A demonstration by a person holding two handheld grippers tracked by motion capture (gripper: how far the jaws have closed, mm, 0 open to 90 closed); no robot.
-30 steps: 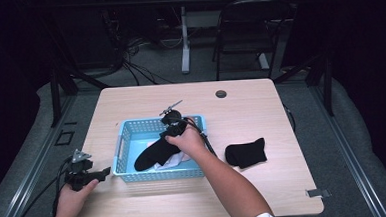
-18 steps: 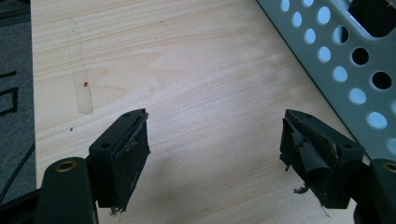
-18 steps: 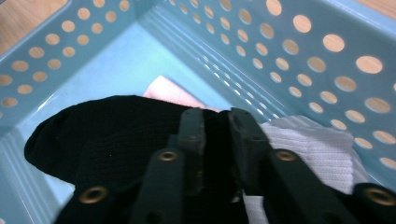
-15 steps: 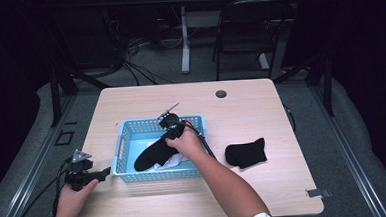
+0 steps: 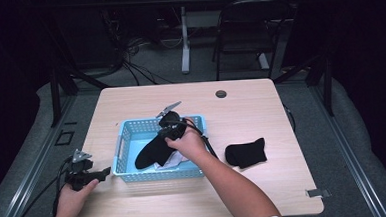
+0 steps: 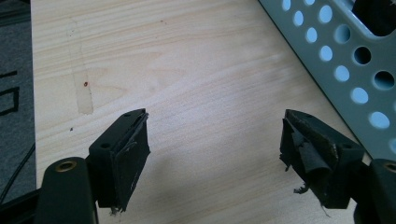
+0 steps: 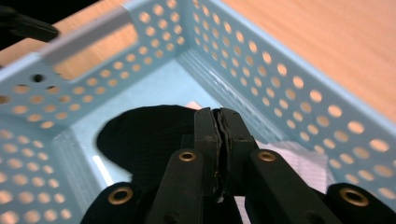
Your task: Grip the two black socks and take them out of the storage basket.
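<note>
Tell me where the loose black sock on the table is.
In the high view the black sock lies flat on the table, right of the blue basket, apart from it.

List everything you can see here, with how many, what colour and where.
Basket: one, light blue, perforated, left of the table's centre.
Black sock in the basket: one, black, pinched at its upper end by the right gripper.
White cloth: one, white, on the basket floor under that sock.
Black sock on the table: one, black, lying right of the basket.
Round cap: one, dark, near the table's far edge.
Table: one, light wood.
Chair: one, black, beyond the table.
Left gripper: one, black, fingers apart over bare tabletop beside the basket.
Right gripper: one, black, fingers just closed, over the basket.
</note>
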